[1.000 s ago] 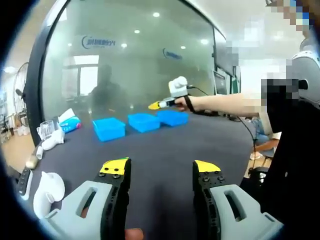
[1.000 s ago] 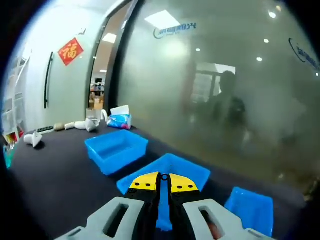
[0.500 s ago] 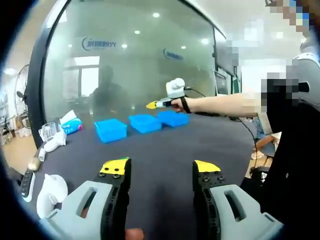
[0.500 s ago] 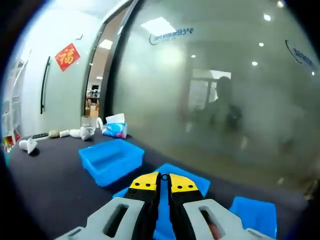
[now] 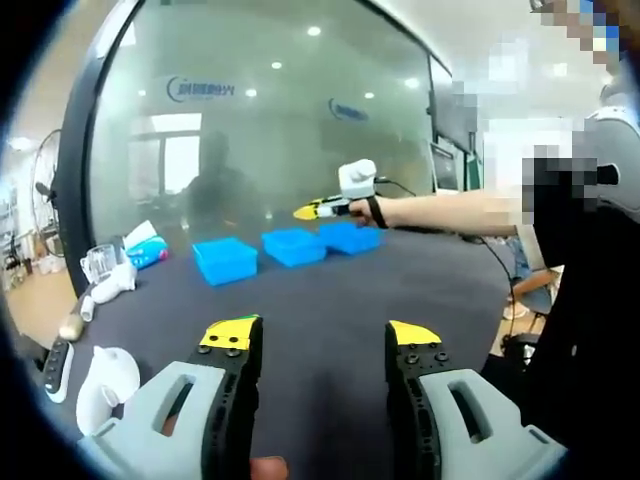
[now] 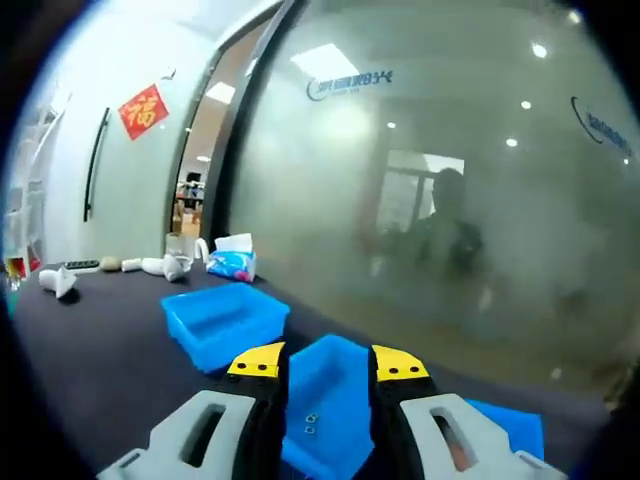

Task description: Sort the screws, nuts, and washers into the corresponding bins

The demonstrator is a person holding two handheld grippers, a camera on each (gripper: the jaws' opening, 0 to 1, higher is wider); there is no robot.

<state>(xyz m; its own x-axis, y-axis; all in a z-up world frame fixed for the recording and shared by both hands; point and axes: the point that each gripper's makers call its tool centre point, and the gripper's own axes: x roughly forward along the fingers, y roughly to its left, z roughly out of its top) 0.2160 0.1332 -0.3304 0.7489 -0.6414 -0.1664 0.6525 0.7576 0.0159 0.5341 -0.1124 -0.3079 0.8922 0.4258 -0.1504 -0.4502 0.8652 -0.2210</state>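
Three blue bins stand in a row on the dark table: left bin (image 5: 225, 260), middle bin (image 5: 293, 246), right bin (image 5: 350, 237). My left gripper (image 5: 320, 336) hangs open and empty over the near table, far from the bins. A person's arm holds my right gripper (image 5: 306, 212) above the middle bin. In the right gripper view, my right gripper (image 6: 328, 365) is open, with the middle bin (image 6: 330, 385) just beneath its jaws. A couple of small metal pieces (image 6: 310, 424) lie on that bin's floor. The left bin (image 6: 225, 318) and right bin (image 6: 508, 425) flank it.
A frosted glass wall (image 5: 270, 130) rises right behind the bins. At the table's left end are a tissue pack (image 5: 145, 248), a clear cup (image 5: 97, 262), white objects (image 5: 105, 385) and a remote (image 5: 58, 356). A person (image 5: 590, 250) stands at the right.
My right gripper was shut over the middle bin and has opened; small metal pieces now show in that bin. The left gripper has stayed open and nearly still.
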